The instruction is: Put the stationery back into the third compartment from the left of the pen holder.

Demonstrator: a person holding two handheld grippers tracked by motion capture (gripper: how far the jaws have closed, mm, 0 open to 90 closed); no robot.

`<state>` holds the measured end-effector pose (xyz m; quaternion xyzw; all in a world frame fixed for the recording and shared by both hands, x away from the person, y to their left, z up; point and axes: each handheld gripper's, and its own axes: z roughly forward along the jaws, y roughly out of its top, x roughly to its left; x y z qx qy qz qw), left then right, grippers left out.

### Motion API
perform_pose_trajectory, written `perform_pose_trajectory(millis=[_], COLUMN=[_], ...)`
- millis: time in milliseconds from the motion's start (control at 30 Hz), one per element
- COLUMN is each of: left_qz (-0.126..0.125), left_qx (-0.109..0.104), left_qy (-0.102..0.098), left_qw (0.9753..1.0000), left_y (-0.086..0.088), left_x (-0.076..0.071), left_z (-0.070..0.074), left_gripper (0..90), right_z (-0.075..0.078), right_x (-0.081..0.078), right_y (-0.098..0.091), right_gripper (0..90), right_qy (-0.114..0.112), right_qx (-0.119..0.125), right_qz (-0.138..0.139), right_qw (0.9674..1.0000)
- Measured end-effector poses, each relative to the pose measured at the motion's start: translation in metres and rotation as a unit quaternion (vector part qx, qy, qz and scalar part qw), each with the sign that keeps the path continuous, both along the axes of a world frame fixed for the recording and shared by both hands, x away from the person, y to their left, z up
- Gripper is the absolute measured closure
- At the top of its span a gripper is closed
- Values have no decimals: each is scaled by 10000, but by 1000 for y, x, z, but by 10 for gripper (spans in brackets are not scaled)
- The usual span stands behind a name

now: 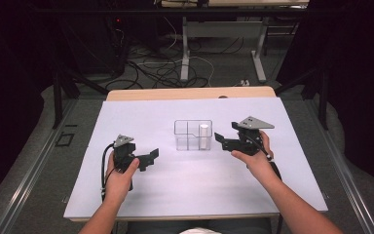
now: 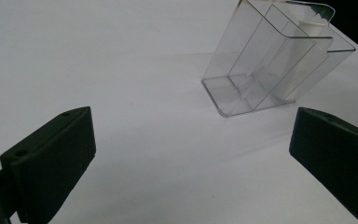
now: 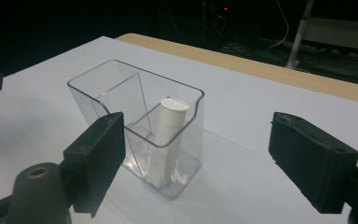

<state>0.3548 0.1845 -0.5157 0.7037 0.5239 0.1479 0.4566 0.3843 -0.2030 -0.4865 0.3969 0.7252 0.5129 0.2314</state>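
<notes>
A clear plastic bin [image 1: 193, 135] with a divider stands in the middle of the white table cover [image 1: 175, 185]. A white cylinder [image 1: 204, 135] stands upright in the bin's right compartment; the left compartment holds nothing. My left gripper [image 1: 152, 158] hovers left of the bin, open and holding nothing. In the left gripper view the bin [image 2: 270, 60] lies ahead and to the right, beyond the wide-apart jaws. My right gripper [image 1: 221, 140] is just right of the bin, open, pointing at it. The right gripper view shows the cylinder [image 3: 168, 135] leaning slightly inside the bin [image 3: 140, 116].
The table's wooden far edge [image 1: 190, 92] borders the white cover. Beyond it are table legs [image 1: 185, 48] and cables [image 1: 160, 68] on the floor. Dark curtains flank both sides. Bare cover lies in front of the bin.
</notes>
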Motion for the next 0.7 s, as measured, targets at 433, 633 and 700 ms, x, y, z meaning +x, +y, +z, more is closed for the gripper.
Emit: perform_pose_trajectory(millis=[433,633,700], left_qz=[96,94,100], left_qx=[4,2,23], left_qy=[-12,-10,27], left_qw=[10000,10000,9999], left_y=[8,10,11], left_x=[2,3,4], left_z=[2,1,0], left_gripper=[3,2,3], right_z=[-13,-26,-30], right_x=[-15,-11,-10], right_y=[-45,-65,-69], right_gripper=[52,19,8], right_qy=[209,271,261], right_qx=[-191,-115,-173], right_qz=[-623,-923,-974], right_qw=[9977,9953,9947])
